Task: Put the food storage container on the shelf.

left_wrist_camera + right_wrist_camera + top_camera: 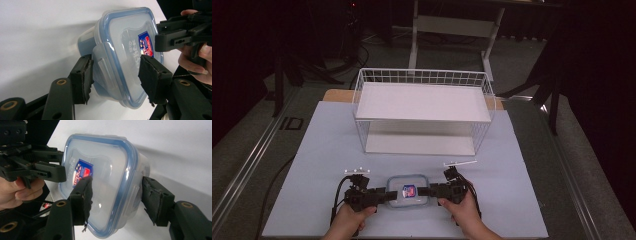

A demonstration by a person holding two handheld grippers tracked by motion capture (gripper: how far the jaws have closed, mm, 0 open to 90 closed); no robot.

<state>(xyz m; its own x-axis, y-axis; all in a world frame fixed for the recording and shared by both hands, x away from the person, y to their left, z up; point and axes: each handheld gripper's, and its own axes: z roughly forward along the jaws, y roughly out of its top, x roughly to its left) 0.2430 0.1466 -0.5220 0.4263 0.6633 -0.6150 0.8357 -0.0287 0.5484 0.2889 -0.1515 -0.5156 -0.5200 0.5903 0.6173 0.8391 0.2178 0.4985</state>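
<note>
A clear plastic container with a blue-rimmed snap lid and a red-and-blue label (408,191) (125,50) (100,182) sits near the front edge of the pale mat, between my two grippers. My left gripper (391,196) (117,75) grips its left end, one pad on the latch flap and the other on the lid. My right gripper (424,191) (118,197) grips the opposite end the same way, one pad on the lid by the label and the other against the side flap. Each gripper view also shows the other gripper, the right gripper (162,35) and the left gripper (61,163), at the container's far end.
A white wire rack with two flat white shelves (422,102) stands at the back of the mat (512,165), its open side facing me. Bare mat lies between the rack and the container. Dark floor and the legs of a desk (414,45) lie beyond the table.
</note>
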